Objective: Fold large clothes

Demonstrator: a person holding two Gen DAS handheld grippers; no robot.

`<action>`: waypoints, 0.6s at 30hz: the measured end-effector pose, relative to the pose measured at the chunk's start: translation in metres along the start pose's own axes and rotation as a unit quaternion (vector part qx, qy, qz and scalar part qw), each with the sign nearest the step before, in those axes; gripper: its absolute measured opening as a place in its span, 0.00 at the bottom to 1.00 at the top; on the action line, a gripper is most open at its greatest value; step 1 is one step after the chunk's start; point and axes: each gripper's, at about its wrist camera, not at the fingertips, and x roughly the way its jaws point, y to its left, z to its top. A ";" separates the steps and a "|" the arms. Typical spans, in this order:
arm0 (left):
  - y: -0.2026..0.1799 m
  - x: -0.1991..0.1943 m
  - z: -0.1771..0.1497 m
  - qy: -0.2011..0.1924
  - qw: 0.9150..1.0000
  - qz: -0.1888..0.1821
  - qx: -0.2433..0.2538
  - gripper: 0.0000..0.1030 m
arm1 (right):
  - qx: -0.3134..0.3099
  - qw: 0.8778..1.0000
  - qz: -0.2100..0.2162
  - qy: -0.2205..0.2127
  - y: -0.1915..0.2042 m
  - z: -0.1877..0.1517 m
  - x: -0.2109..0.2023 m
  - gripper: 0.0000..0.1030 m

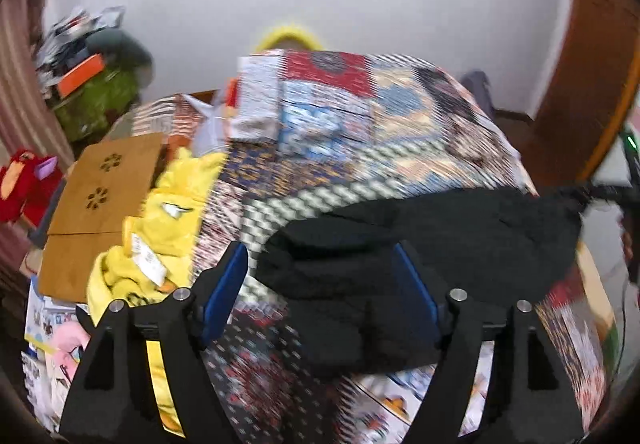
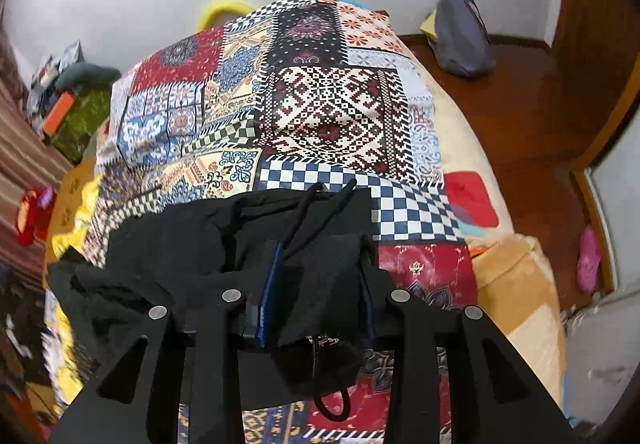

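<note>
A large black garment (image 1: 420, 236) lies bunched across the patchwork bedspread (image 1: 360, 115). My left gripper (image 1: 320, 276) is open just above its near left end, with its blue-padded fingers (image 1: 224, 284) spread wide to either side of the cloth. In the right wrist view the same black garment (image 2: 192, 244) shows with its drawstring cord (image 2: 320, 203). My right gripper (image 2: 320, 272) is shut on a fold of the garment near the drawstring, holding it slightly lifted over the bedspread (image 2: 320, 111).
A yellow garment (image 1: 168, 211) and a brown cardboard sheet (image 1: 104, 195) lie at the bed's left side. A cluttered pile (image 1: 88, 55) stands by the far-left wall. A grey bag (image 2: 460, 35) sits on the wooden floor at the right.
</note>
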 end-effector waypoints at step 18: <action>-0.100 0.115 -0.024 0.082 0.996 -0.025 0.016 0.77 | -0.153 0.983 0.066 -0.080 0.090 -0.060 -0.040 0.78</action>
